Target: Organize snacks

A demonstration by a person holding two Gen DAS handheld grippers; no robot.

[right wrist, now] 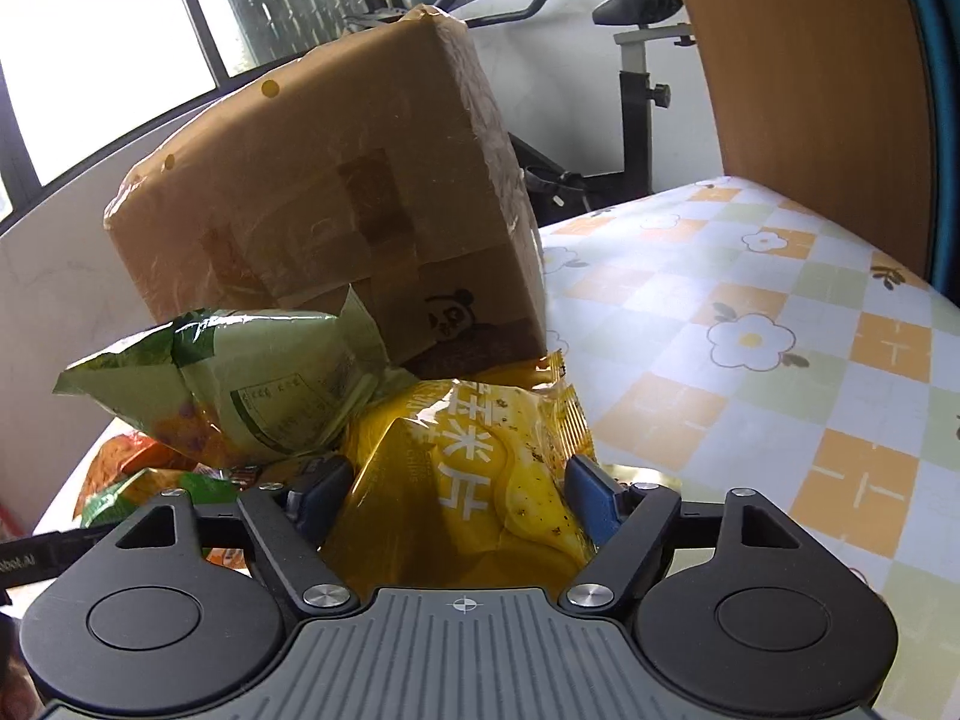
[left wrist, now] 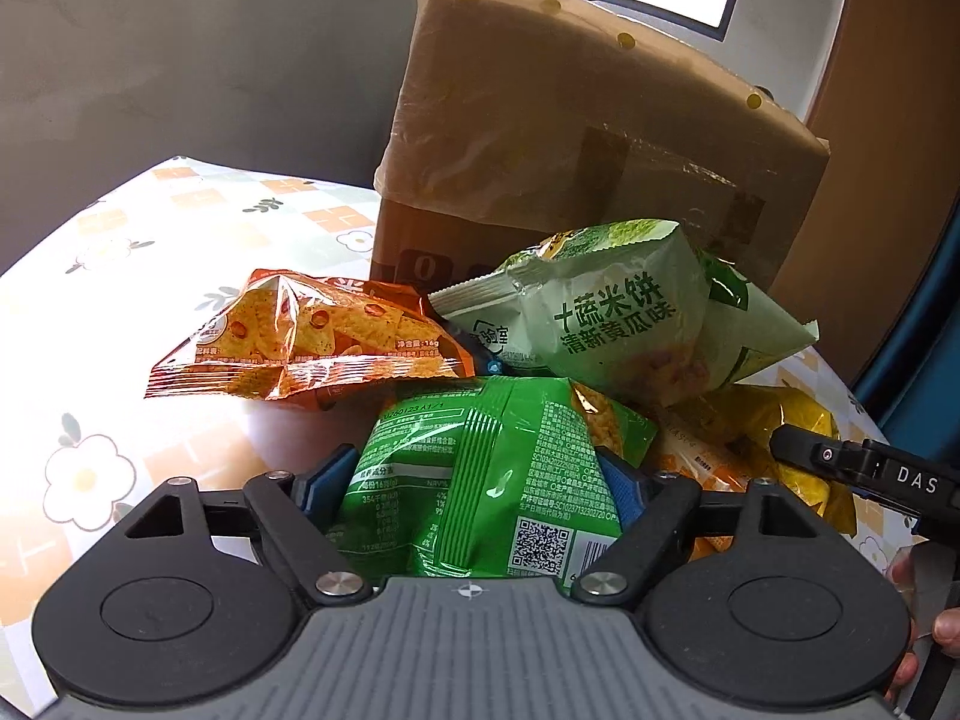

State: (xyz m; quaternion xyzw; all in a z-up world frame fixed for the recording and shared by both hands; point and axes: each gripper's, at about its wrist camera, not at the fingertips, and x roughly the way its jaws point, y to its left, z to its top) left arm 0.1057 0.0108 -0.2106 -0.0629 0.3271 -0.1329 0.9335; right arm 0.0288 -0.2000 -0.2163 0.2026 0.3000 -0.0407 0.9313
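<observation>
While both packets sit pinched before the cardboard box [left wrist: 576, 138], lift slowly. Left gripper [left wrist: 474, 480] fingers clamp the green packet [left wrist: 498, 468]; right gripper [right wrist: 456, 480] fingers clamp the yellow packet [right wrist: 474, 468], both in the pile at the box's foot. Avoid snagging the pale green packet [left wrist: 612, 324] leaning against the box.

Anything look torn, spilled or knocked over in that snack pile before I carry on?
Nothing spilled or torn that I can see. The pale green bag lies askew on the other packets, leaning against the cardboard box. The left gripper holds a green bag, the right gripper a yellow bag.
</observation>
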